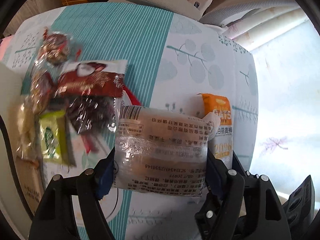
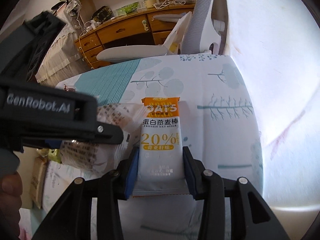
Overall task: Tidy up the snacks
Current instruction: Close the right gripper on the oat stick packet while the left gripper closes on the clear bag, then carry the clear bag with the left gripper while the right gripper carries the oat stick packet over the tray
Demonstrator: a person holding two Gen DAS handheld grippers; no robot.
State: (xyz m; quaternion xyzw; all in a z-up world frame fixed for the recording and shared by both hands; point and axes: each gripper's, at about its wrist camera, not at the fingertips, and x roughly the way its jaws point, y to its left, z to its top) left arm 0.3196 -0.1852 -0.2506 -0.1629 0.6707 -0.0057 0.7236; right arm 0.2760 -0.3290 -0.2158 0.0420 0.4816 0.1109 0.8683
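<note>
Left wrist view: nearest the lens, the left gripper (image 1: 160, 172) stands spread wide around a clear cake pack (image 1: 162, 150), its blue pads (image 1: 105, 177) pressing both edges; the pack appears held just above the bedsheet (image 1: 200, 46). Touching its right edge is the orange-and-white oat bar (image 1: 221, 124). At left lies a loose pile of snacks (image 1: 66, 100), unsorted. Right wrist view: nearest the lens, the right gripper (image 2: 160, 172) pinches the oat bar (image 2: 161, 140) by its lower half, top pointing away. The left gripper (image 2: 60, 124) and its pack (image 2: 90, 150) sit just beside, at left. Judged progress: early; two items in hand, the pile left to sort.
</note>
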